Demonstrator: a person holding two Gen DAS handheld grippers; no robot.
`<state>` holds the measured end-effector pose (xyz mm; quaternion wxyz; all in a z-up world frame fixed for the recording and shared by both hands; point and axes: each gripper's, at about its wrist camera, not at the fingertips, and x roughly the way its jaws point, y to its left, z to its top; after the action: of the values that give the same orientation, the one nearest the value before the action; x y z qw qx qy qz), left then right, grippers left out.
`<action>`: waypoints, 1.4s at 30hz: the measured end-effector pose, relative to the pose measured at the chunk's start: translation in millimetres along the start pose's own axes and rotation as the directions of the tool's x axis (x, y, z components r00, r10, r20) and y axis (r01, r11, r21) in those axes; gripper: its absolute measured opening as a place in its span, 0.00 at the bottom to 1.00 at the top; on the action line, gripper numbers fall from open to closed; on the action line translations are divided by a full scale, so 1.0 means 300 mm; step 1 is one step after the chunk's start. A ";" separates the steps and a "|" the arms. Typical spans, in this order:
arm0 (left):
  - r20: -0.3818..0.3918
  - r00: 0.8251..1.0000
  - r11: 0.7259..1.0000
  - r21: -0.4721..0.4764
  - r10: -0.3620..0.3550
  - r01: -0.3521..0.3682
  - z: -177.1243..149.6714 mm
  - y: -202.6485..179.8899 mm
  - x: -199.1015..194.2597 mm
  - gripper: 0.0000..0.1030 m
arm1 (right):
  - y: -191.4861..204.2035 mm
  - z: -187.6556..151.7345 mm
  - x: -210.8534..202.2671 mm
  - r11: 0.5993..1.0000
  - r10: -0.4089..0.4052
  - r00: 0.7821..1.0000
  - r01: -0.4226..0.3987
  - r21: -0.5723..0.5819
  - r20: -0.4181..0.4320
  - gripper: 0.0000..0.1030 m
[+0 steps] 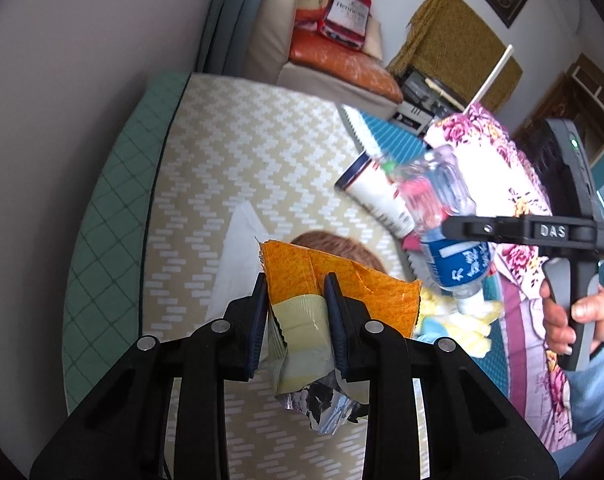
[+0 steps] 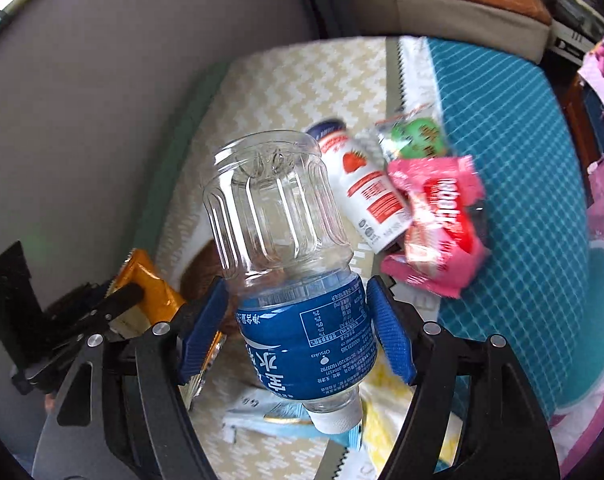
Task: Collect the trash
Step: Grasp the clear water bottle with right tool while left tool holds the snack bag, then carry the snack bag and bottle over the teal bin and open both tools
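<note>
Above the patterned mat point(image 1: 262, 132), we pinch an orange snack wrapper point(image 1: 329, 280) in our left gripper point(image 1: 296, 312), jaws nearly closed on it, while our right gripper point(image 2: 298, 332) clamps a clear water bottle point(image 2: 286, 248) upside down, jaws wide around its blue label.

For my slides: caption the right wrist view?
Right gripper holds an upside-down blue-labelled bottle above littered bedding.

A home bedroom: patterned bed mat point(image 1: 262, 152), floral quilt point(image 1: 497, 168) (armchair point(image 1: 302, 64) beyond).
</note>
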<state>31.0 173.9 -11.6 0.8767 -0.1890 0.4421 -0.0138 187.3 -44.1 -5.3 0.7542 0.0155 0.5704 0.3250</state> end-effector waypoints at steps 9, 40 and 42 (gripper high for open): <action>0.054 0.998 0.998 0.054 -0.015 0.012 0.071 -0.190 -0.051 0.28 | -0.123 -0.083 -0.226 0.995 0.023 0.989 -0.037 0.093 0.144 0.66; -0.160 0.986 0.905 0.413 -0.042 0.105 0.065 -1.160 0.506 0.28 | -0.953 -0.524 -0.637 0.834 -0.157 0.896 -0.105 0.542 0.416 0.66; -0.171 0.985 0.904 0.414 -0.035 0.105 0.061 -1.187 0.541 0.28 | -0.992 -0.542 -0.642 0.820 -0.170 0.894 -0.105 0.563 0.414 0.66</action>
<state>195.0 -181.8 -4.5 0.8575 -0.0094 0.4903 -0.1554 159.8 -433.2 -15.5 0.8301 0.3047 0.4530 0.1131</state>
